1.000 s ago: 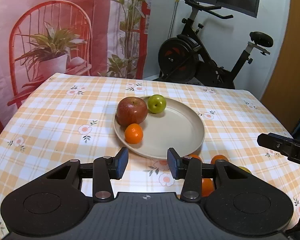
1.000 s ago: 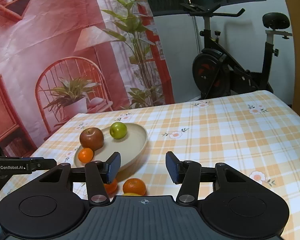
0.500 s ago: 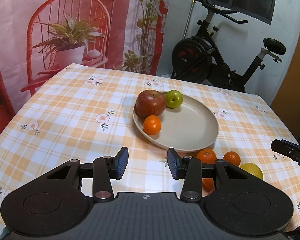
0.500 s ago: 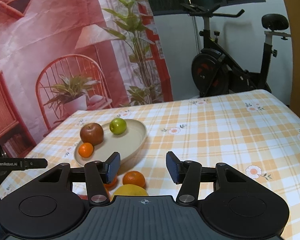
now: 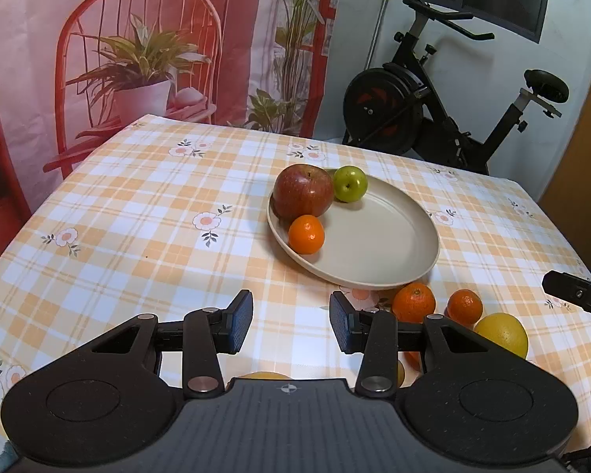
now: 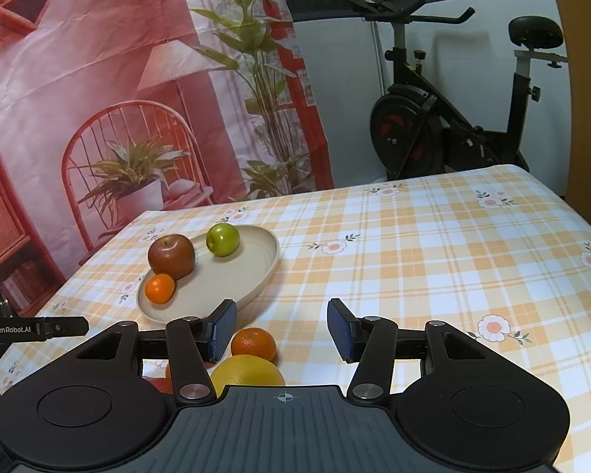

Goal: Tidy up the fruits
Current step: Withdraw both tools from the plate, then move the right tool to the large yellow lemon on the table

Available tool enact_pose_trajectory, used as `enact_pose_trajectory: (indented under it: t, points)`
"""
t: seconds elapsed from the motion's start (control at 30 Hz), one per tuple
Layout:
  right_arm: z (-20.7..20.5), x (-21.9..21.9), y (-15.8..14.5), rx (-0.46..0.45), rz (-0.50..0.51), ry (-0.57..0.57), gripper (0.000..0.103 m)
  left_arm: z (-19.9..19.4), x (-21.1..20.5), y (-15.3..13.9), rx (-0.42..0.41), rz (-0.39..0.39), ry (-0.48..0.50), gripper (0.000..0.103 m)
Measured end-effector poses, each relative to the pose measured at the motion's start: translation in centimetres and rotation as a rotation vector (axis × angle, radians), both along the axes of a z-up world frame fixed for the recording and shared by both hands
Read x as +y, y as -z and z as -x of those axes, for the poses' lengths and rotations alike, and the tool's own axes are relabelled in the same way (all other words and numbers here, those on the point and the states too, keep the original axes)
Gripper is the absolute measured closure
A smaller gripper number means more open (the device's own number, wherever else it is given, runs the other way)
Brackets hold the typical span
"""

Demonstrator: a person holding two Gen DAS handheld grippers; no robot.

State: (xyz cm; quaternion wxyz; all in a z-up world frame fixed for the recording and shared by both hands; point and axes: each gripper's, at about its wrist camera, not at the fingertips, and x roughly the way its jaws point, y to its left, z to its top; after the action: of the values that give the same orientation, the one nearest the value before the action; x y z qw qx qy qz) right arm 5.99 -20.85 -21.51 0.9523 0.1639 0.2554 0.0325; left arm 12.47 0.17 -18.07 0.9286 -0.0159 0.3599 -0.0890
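A beige plate [image 5: 378,248] [image 6: 232,280] on the checked tablecloth holds a red apple [image 5: 303,196] [image 6: 171,256], a green apple [image 5: 350,183] [image 6: 222,239] and a small mandarin [image 5: 306,234] [image 6: 160,288]. Loose fruit lies on the cloth near the plate's front rim: two mandarins [image 5: 413,302] [image 5: 465,306] and a yellow orange [image 5: 501,333] [image 6: 248,372]. One mandarin [image 6: 253,344] lies just behind my right gripper's left pad. My left gripper [image 5: 290,326] is open above bare cloth, nothing between its pads. My right gripper [image 6: 281,330] is open too, and holds nothing.
The table's far edge meets a red printed backdrop [image 5: 138,39]. An exercise bike [image 5: 433,114] [image 6: 453,126] stands behind the table on the right. Another yellow fruit [image 5: 264,375] peeks out under my left gripper's body. My right gripper's finger [image 5: 575,295] shows at the right edge.
The left wrist view has pulled back and swung left: plate and fruit now sit farther right, and the loose mandarins and yellow orange have come into sight. The right gripper hardly moved.
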Motion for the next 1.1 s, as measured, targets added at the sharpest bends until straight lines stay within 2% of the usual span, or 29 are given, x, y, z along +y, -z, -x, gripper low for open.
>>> enact_pose_trajectory:
  t: [0.43, 0.6, 0.83, 1.0, 1.1]
  points:
    - [0.0, 0.0, -0.1, 0.001, -0.001, 0.002, 0.055, 0.0, 0.1, 0.0, 0.002, 0.013, 0.003, 0.058]
    - [-0.1, 0.2, -0.8, -0.009, 0.002, -0.016, 0.055, -0.5, 1.2, -1.4, -0.008, 0.027, 0.016, 0.058]
    - [-0.7, 2.5, -2.4, -0.028, 0.009, -0.077, 0.052, -0.7, 5.3, -4.8, -0.065, -0.008, -0.003, 0.058]
    - [-1.7, 5.7, -2.8, -0.012, 0.024, -0.175, 0.052, -0.6, 9.5, -6.3, -0.072, -0.018, -0.047, 0.058]
    - [-2.3, 8.4, -3.0, 0.0, 0.074, -0.256, 0.05, -0.5, 11.6, -6.7, -0.067, -0.001, -0.078, 0.058]
